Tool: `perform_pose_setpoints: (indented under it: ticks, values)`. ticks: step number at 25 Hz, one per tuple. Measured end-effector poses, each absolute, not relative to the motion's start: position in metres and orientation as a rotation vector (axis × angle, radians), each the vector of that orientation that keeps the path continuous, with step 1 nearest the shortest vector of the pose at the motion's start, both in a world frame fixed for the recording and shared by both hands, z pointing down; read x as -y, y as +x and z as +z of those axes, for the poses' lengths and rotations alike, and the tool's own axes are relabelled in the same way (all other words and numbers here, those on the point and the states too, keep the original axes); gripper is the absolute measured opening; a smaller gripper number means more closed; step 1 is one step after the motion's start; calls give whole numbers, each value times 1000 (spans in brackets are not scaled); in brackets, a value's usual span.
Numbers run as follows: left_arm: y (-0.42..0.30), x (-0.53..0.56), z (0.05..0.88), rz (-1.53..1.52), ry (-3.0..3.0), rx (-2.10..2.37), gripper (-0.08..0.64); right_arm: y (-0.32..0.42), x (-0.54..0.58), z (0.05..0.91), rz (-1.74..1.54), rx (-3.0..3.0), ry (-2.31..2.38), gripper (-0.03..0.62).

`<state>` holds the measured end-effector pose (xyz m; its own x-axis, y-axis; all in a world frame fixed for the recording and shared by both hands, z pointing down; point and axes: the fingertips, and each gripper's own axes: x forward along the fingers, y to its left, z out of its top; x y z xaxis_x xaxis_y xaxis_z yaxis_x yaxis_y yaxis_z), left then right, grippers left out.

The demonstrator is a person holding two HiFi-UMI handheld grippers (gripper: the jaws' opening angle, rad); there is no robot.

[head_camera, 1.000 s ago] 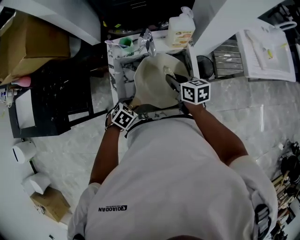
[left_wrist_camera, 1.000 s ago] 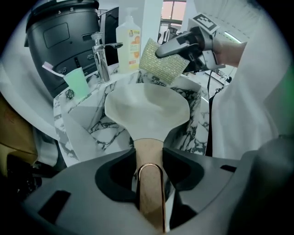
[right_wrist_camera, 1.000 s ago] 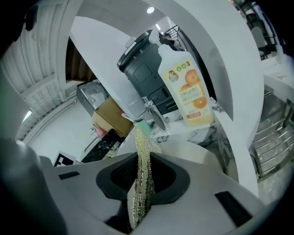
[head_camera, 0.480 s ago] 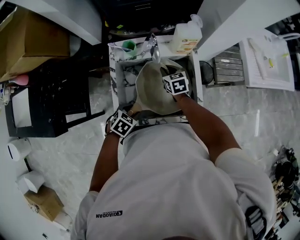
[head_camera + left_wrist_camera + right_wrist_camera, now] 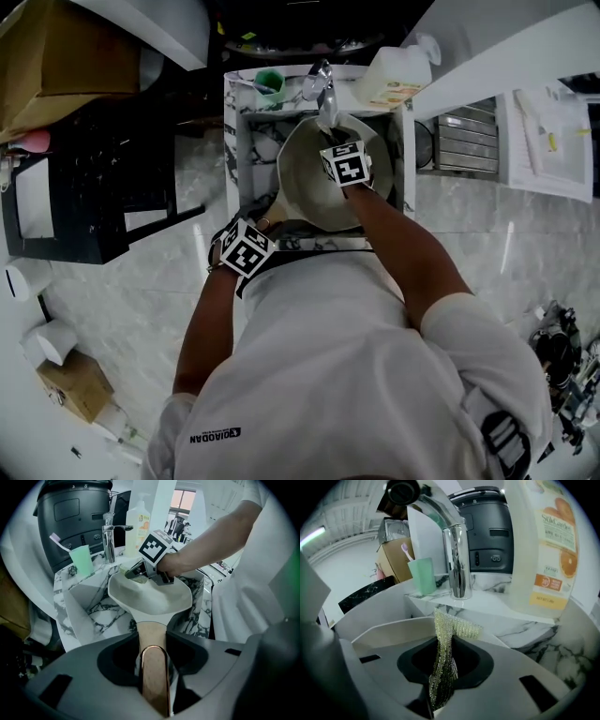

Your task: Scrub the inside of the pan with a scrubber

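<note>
Nearest me, my left gripper [image 5: 153,677] clamps the handle [image 5: 152,641] of the pan [image 5: 150,597], a grip only its own view shows. The pan sits in the sink [image 5: 251,155]. My right gripper [image 5: 440,686] pinches the scrubber [image 5: 444,653] at the pan's far side; the head view hides that scrubber. Just beyond stands the tap [image 5: 457,564].

A marble-veined sink [image 5: 232,127] carries a green cup [image 5: 269,85], a chrome tap [image 5: 322,90] and a soap bottle [image 5: 397,81] on its back ledge, with a pale pan [image 5: 306,180] in its basin.
</note>
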<state>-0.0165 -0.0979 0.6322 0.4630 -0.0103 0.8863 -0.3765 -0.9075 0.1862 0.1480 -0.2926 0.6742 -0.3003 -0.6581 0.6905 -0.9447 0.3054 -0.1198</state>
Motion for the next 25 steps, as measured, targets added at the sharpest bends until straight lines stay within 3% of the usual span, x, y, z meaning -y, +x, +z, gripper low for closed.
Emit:
perform_pose_setpoints:
  ticks: [10,19,25]
  values:
    - [-19,102,635,1422,2360,316,186,143,307,689,1066,2193,1511,87]
    - [-19,100,636,1406,2345,308,186,124,308,689,1734,2209,1663,86]
    - [-19,99,635,1402,2343,302,186,113,304,687,1884,2177,1678,87]
